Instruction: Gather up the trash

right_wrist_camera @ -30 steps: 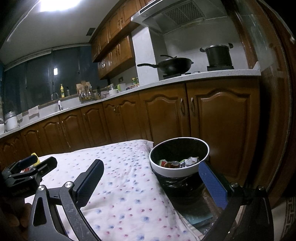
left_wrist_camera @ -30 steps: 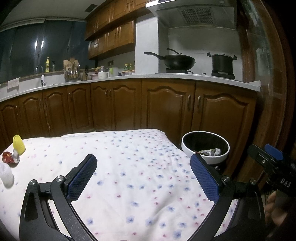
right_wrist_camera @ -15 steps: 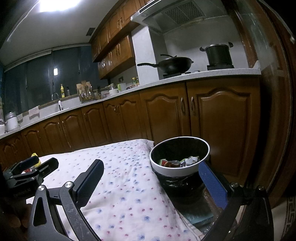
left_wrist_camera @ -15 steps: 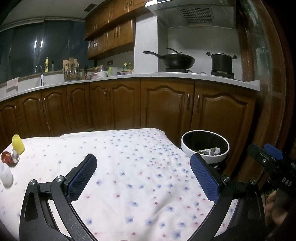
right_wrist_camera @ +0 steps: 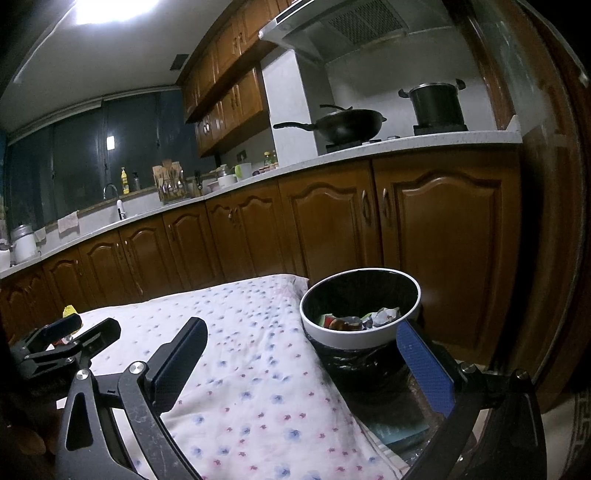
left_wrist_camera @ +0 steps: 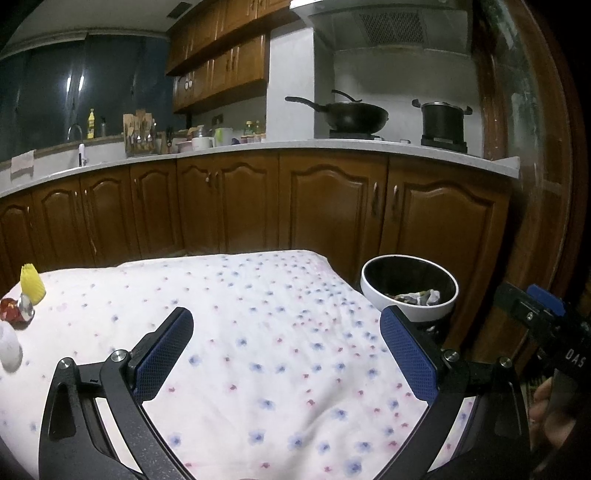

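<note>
Letters "DAS" on right tool point(left_wrist_camera: 546, 314) body.

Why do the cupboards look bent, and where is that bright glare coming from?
Both views come through fisheye lenses, so the straight counter bows and the corners go black. In the right wrist view a ceiling light burns out to white at the top left. The left wrist view is dimmer and shows no lamp; the tablecloth is its brightest patch. The bin stays sharp in both.

Dim, ceiling-lit, perhaps slightly soft
</note>
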### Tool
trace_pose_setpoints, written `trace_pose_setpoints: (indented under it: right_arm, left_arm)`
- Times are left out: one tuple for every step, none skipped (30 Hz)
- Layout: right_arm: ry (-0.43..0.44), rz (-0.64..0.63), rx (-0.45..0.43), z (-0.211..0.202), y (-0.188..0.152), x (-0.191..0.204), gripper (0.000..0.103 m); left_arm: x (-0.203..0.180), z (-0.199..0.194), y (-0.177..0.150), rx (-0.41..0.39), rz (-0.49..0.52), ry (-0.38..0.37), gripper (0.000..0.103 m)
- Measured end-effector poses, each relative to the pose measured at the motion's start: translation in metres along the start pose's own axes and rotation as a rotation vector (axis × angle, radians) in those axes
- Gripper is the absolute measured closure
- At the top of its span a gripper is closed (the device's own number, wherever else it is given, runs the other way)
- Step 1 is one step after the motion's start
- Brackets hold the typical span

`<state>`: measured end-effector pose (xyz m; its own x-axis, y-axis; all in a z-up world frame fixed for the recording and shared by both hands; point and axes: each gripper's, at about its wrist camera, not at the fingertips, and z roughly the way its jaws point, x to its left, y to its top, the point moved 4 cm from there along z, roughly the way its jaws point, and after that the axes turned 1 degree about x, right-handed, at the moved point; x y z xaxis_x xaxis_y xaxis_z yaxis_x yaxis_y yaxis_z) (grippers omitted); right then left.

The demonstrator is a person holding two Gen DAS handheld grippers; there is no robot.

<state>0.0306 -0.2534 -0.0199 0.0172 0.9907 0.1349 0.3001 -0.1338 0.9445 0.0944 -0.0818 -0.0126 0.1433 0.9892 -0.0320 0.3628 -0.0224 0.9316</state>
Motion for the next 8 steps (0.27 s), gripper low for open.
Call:
trace_pose_setpoints:
  right_arm:
    - [0.000, -0.001, 0.000, 0.0003, 0.0001, -0.0002, 0.000]
    - [0.001, 0.000, 0.002, 0.0001, -0.0011, 0.0014, 0.000]
    - [0.001, 0.000, 0.002, 0.0004, -0.0010, 0.0011, 0.000]
    - [0.001, 0.000, 0.002, 0.0014, -0.0001, -0.0010, 0.000]
    - [0.001, 0.000, 0.003, 0.0010, -0.0008, 0.0003, 0.000]
    - [0.001, 0.001, 0.005, 0.0007, -0.0020, 0.0014, 0.000]
    - [0.000, 0.002, 0.007, -0.0006, -0.0034, 0.0044, 0.000]
    - [0.000, 0.003, 0.009, -0.0009, -0.0048, 0.0052, 0.000]
  left_arm:
    - [0.0003, 0.0007, -0.0005, 0.002, -0.001, -0.001, 0.000]
    - [0.0005, 0.0015, -0.0010, 0.005, -0.002, -0.003, 0.000]
    - [0.0018, 0.0028, -0.0008, 0.006, -0.003, -0.006, 0.000]
    - [0.0022, 0.0036, -0.0011, 0.008, -0.005, -0.009, 0.000]
    - [0.0030, 0.0043, -0.0014, 0.009, -0.006, -0.011, 0.000]
    - [0.0037, 0.0048, -0.0016, 0.011, -0.007, -0.013, 0.000]
    - [0.0039, 0.0055, -0.0020, 0.013, -0.007, -0.016, 0.000]
    - [0.0039, 0.0065, -0.0026, 0.016, -0.008, -0.018, 0.000]
